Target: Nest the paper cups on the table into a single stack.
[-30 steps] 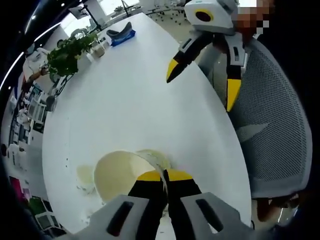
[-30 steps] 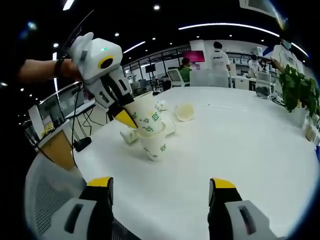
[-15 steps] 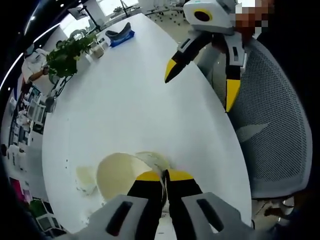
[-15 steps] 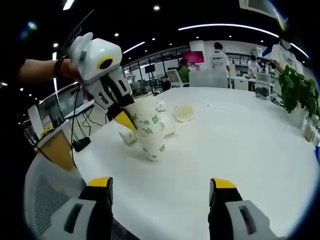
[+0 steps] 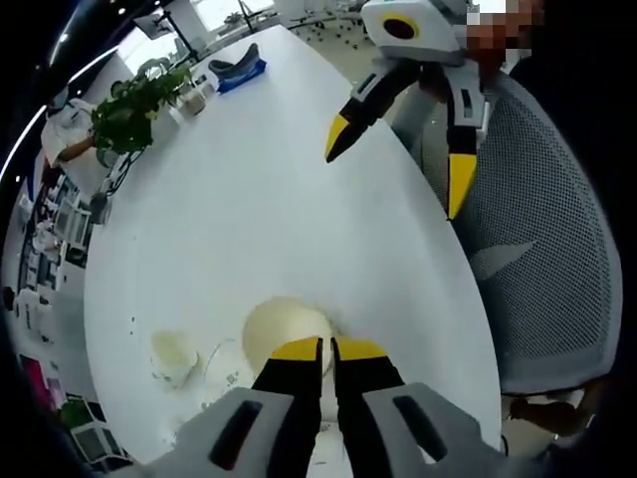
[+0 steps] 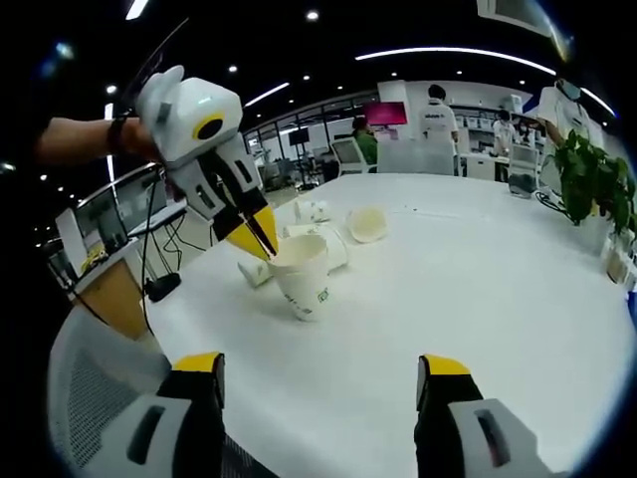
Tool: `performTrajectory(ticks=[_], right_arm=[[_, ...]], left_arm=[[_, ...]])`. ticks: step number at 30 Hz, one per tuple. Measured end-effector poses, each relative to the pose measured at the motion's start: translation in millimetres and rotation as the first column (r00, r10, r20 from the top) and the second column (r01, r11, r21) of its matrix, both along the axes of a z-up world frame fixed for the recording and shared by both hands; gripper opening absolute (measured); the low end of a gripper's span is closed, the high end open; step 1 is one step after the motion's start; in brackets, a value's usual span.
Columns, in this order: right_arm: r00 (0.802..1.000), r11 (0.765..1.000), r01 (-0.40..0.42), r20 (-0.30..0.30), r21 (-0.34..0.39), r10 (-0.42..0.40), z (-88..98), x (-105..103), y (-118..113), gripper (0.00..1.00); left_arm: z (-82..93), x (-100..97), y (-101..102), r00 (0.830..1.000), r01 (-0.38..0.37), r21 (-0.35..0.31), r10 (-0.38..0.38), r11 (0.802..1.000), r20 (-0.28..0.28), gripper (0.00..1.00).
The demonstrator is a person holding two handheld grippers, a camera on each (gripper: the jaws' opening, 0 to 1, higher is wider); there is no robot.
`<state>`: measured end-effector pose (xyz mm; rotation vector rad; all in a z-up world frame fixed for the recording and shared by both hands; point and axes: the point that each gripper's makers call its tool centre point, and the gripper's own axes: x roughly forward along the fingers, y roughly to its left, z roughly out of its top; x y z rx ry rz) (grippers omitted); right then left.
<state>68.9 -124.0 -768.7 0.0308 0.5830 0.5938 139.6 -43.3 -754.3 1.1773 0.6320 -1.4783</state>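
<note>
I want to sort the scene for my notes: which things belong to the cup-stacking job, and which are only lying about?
Job:
- upright cup stack, left gripper at its rim
- cups lying on their sides
- right gripper, open
- table

Lying about:
- potted plant
- blue tray
- mesh chair

In the left gripper view, the left tongs (image 5: 325,347) cover the near rim of the upright cup stack (image 5: 286,333), so whether their closed tips pinch the rim or sit just above it cannot be told there. In the right gripper view, the stack (image 6: 303,280) hides most of the cups lying behind it (image 6: 334,246), and their number is unclear.
</note>
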Motion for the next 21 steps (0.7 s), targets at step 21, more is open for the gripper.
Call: performTrajectory(ticks=[21], right_arm=[[1.0,1.0,-0.004,-0.01,-0.007,0.004,-4.8,0.4,0.3,0.8]], left_arm=[[15.3,6.8,4.6,0.988,-0.154,-0.18,0.155,0.971,-0.011,0.37]])
